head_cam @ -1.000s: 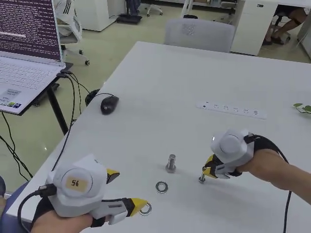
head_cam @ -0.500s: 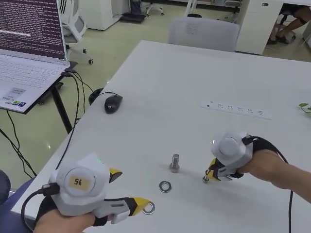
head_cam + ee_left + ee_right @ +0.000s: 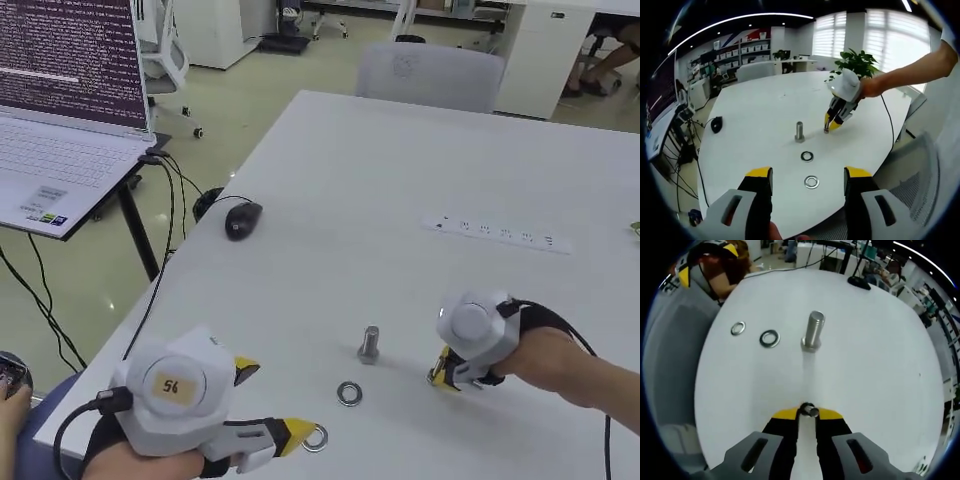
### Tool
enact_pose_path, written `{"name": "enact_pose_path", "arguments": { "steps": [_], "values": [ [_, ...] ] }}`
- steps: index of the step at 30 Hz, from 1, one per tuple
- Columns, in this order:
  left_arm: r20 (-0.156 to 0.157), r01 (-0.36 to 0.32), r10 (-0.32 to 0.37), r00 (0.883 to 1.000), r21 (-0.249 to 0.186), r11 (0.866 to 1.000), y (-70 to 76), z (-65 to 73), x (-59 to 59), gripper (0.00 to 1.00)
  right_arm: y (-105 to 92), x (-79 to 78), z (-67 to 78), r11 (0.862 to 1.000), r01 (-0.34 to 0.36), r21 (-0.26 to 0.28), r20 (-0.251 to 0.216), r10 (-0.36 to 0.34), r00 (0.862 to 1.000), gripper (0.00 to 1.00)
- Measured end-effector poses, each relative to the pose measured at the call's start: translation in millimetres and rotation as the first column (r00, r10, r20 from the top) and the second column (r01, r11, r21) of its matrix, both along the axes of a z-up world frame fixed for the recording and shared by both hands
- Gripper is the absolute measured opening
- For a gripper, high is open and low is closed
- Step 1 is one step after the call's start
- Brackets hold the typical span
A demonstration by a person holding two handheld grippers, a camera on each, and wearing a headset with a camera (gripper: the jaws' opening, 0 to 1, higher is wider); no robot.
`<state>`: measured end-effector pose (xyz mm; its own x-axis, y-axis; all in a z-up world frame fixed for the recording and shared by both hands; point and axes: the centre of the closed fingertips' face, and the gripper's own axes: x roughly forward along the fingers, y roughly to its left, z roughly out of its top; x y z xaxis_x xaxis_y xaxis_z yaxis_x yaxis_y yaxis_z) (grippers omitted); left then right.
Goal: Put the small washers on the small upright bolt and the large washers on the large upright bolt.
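The large upright bolt (image 3: 369, 344) (image 3: 799, 132) (image 3: 813, 330) stands mid-table. Two large washers lie flat in front of it: one (image 3: 349, 393) (image 3: 807, 156) (image 3: 770, 338) near the bolt, the other (image 3: 316, 438) (image 3: 811, 182) (image 3: 738, 328) just ahead of my left gripper (image 3: 270, 400) (image 3: 809, 172), which is open and holds nothing. My right gripper (image 3: 438, 376) (image 3: 829, 126) (image 3: 807, 414) points down at the small upright bolt (image 3: 826, 130) (image 3: 812, 412). Its jaws stand close together on what looks like a small washer (image 3: 805, 407) at the bolt's top.
On the table lie a black mouse (image 3: 243, 219) at the left and a white power strip (image 3: 497, 232) at the back right. A laptop (image 3: 60, 130) sits on a stand beyond the table's left edge, with cables hanging. A grey chair (image 3: 430, 75) stands at the far end.
My right gripper has come down and leftwards until its tips sit on the small bolt. The head camera has shifted; my left gripper stays by the near washer.
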<state>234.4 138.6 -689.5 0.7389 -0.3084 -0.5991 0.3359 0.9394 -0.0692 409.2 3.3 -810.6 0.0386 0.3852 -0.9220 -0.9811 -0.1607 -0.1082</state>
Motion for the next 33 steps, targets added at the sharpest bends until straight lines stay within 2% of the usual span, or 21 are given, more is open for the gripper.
{"name": "enact_pose_path", "arguments": {
  "steps": [4, 7, 13, 17, 22, 27, 30, 33],
  "values": [
    [-0.001, 0.009, -0.009, 1.0, 0.002, 1.0, -2.0, -0.3, 1.5, 0.57, -1.1, 0.0, 2.2, 1.0, 0.016, 0.009, -0.007, -0.016, 1.0, 0.15],
    [0.001, 0.011, -0.011, 1.0, 0.001, 1.0, -2.1, 0.0, 2.8, 0.57, -1.4, 0.1, 9.9, 0.997, 0.056, 0.051, -0.023, -0.055, 0.998, 0.16],
    [0.003, 0.015, -0.015, 1.0, 0.002, 1.0, -2.2, 0.6, 3.5, 0.57, -19.8, 0.3, 14.1, 0.991, 0.112, 0.071, -0.012, -0.111, 0.994, 0.16],
    [0.004, 0.014, -0.014, 1.0, 0.001, 1.0, -1.5, 0.3, 2.7, 0.57, -36.0, -6.0, 10.2, 0.987, 0.147, 0.067, -0.024, -0.145, 0.989, 0.16],
    [0.006, 0.008, -0.008, 1.0, -0.003, 1.0, 0.0, -0.3, 1.1, 0.57, -51.7, -23.6, 4.6, 0.984, 0.167, 0.059, -0.039, -0.165, 0.986, 0.16],
    [0.005, 0.007, -0.007, 1.0, -0.005, 1.0, -0.1, -0.9, 0.0, 0.57, -48.0, -40.6, 4.8, 0.983, 0.171, 0.073, -0.064, -0.166, 0.984, 0.16],
    [0.008, 0.008, -0.008, 1.0, -0.006, 1.0, -1.3, -0.3, -0.1, 0.57, -38.1, -52.3, 3.5, 0.982, 0.166, 0.09, -0.092, -0.158, 0.983, 0.17],
    [0.011, 0.007, -0.007, 1.0, -0.007, 1.0, -1.6, 0.2, -0.3, 0.57, -26.1, -63.0, 0.4, 0.987, 0.138, 0.086, -0.092, -0.13, 0.987, 0.2]
  ]
}}
